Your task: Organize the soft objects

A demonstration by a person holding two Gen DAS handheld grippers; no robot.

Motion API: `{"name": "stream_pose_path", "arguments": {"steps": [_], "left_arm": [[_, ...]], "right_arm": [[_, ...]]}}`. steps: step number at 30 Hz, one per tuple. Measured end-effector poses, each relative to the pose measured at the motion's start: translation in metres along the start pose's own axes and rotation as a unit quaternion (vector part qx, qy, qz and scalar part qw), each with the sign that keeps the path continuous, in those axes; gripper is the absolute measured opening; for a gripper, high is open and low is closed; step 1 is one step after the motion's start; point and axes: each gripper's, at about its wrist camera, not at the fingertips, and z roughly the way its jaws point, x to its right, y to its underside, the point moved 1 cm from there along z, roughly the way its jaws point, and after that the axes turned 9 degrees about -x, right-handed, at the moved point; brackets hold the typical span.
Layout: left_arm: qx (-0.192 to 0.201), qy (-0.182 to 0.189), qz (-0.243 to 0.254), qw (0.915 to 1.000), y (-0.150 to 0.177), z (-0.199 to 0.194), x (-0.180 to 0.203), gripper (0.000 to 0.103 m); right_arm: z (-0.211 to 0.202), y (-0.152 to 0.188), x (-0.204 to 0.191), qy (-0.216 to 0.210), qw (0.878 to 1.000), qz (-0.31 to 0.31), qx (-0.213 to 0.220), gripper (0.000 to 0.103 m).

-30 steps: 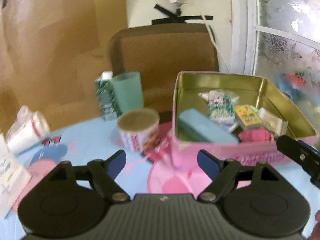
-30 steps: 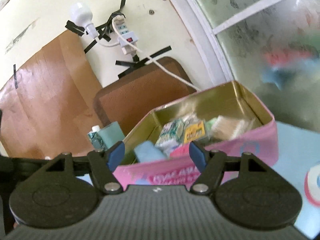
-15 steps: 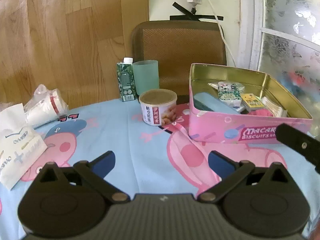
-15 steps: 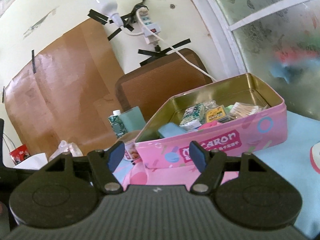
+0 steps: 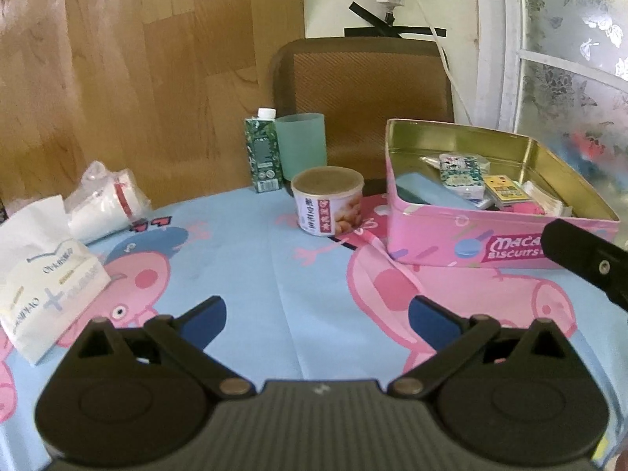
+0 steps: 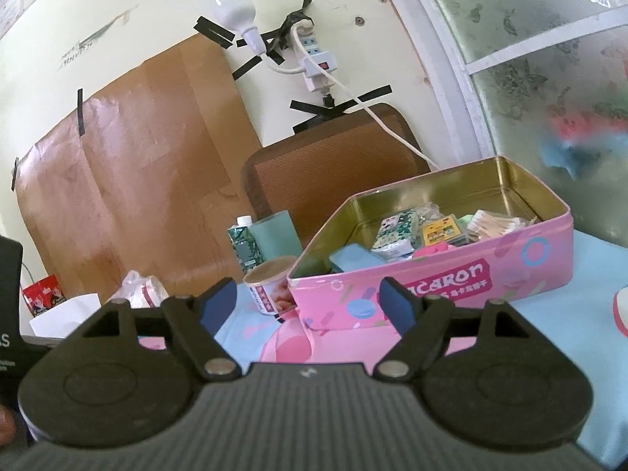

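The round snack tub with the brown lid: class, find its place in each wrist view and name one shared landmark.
Left wrist: round snack tub with the brown lid, centre, left of the pink biscuit tin.
Right wrist: tub lower centre, touching the tin's left corner.
Shared landmark: the tin.

The pink tin (image 5: pixel 439 235) reads "MACARON" in the right view, "BISCUITS" beneath in the left.

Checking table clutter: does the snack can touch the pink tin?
Apart. The left wrist view shows a strip of tablecloth between the snack can and the pink tin.
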Motion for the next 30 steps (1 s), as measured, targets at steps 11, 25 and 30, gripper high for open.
{"name": "stream_pose_path", "arguments": {"steps": [11, 25, 30], "left_arm": [[0.066, -0.064, 0.019, 0.9956, 0.0, -0.023, 0.007, 0.103], [0.066, -0.074, 0.034, 0.9944, 0.001, -0.029, 0.016, 0.103], [0.066, -0.073, 0.036, 0.9945, 0.002, -0.03, 0.017, 0.103]], "right_arm": [[-0.002, 0.001, 0.001, 0.002, 1.0, 0.006, 0.003, 0.084], [-0.003, 0.001, 0.002, 0.002, 1.0, 0.011, 0.003, 0.086], [-0.003, 0.001, 0.002, 0.003, 1.0, 0.012, 0.002, 0.087]]}}
